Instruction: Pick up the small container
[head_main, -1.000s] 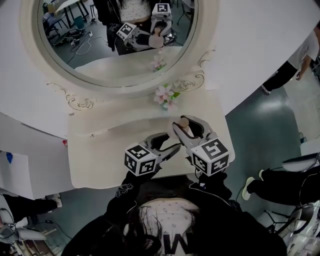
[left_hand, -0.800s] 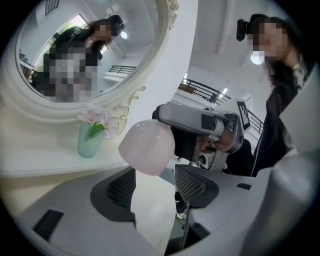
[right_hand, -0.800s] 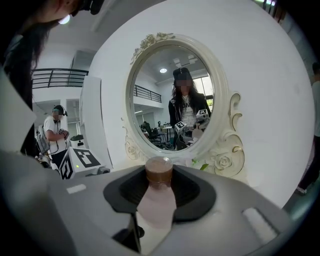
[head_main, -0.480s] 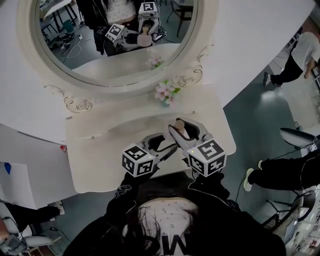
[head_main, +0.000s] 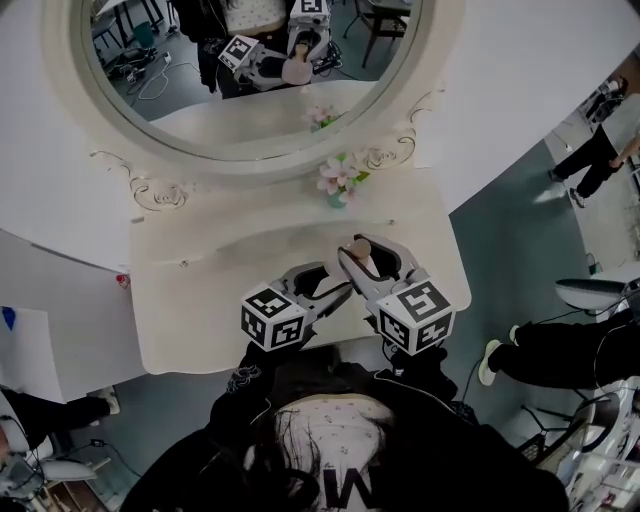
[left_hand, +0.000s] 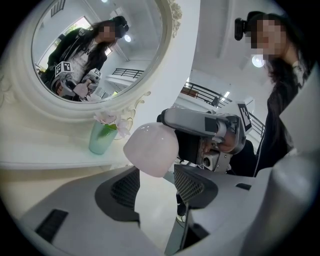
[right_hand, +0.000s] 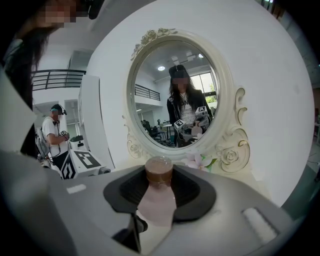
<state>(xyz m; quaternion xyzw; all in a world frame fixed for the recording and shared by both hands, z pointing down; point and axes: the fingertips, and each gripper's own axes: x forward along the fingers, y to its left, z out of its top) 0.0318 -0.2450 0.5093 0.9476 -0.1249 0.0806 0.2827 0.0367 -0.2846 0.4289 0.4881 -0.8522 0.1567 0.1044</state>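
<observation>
Small container (right_hand: 158, 197) in right gripper (head_main: 372, 252), left gripper (head_main: 322, 282) beside, vase (head_main: 338, 190) behind on table (head_main: 200, 300)

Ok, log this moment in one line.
right tongs: shut on small container | left tongs: open, empty | position: over vanity table

text read: one large pale letter, seemingly "W", seen printed on the dark garment (head_main: 345, 490), partly cut off | left marker cube (head_main: 273, 319), right marker cube (head_main: 417, 316): black-and-white square codes only, no letters | white stand (right_hand: 80, 162): a similar square code | nothing else legible
</observation>
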